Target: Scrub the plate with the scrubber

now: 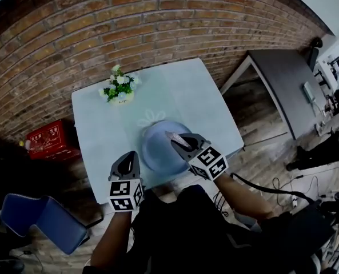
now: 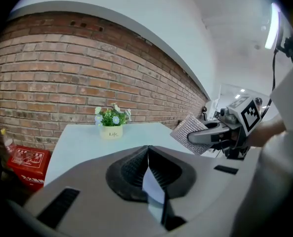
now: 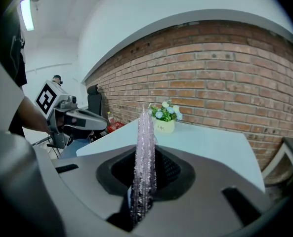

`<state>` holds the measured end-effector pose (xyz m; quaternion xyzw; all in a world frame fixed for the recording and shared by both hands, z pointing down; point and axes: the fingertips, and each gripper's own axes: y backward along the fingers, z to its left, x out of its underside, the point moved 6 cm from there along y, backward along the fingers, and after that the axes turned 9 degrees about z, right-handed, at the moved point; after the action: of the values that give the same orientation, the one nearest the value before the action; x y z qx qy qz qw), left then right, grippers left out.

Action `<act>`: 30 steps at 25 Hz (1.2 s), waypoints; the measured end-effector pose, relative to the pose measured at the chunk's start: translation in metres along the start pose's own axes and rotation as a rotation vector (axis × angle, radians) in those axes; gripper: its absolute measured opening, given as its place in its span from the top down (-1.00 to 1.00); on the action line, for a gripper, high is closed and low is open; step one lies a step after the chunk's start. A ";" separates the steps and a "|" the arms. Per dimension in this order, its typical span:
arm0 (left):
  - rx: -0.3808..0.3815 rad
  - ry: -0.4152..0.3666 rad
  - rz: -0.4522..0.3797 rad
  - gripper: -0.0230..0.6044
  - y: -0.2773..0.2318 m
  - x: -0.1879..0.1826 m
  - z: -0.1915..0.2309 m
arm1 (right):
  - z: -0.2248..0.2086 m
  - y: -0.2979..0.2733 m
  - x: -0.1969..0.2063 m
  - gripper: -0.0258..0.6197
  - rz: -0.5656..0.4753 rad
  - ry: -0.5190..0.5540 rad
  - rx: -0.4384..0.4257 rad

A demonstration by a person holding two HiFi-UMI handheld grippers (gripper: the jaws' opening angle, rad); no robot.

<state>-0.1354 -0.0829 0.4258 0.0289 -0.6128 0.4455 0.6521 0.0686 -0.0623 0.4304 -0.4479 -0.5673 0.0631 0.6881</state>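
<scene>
Blue plate (image 1: 153, 153) seemingly not yet scrubbed, scrubber (image 1: 174, 136) poised over it.
Head view: the plate sits on the pale table (image 1: 100, 124); the right gripper (image 1: 179, 141) carries the scrubber above it, and the left gripper (image 1: 130, 156) is beside its rim. Left gripper view: jaws pressed together, empty. Right gripper view: jaws clamp the glittery silvery-pink scrubber edge-on.

Text read | flower pot (image 2: 111, 132) on table (image 2: 77, 142): "Life", dark letters on its front | red box (image 2: 25, 159) beside table: pale print, too blurred to read
</scene>
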 end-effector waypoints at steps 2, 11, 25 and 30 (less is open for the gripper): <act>0.008 0.011 0.032 0.89 -0.010 0.009 0.002 | 0.001 -0.014 0.001 0.73 0.022 0.020 -0.024; -0.078 0.140 0.103 0.89 -0.040 0.046 0.005 | -0.003 -0.070 0.020 0.73 0.179 0.150 -0.166; -0.196 0.223 0.204 0.84 -0.072 0.088 -0.014 | -0.003 -0.126 0.030 0.73 0.329 0.335 -0.442; -0.236 0.276 0.246 0.54 -0.079 0.106 -0.017 | 0.011 -0.138 0.033 0.73 0.410 0.435 -0.598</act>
<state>-0.0890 -0.0628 0.5495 -0.1838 -0.5645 0.4465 0.6694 0.0124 -0.1183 0.5486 -0.7344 -0.3013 -0.0649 0.6047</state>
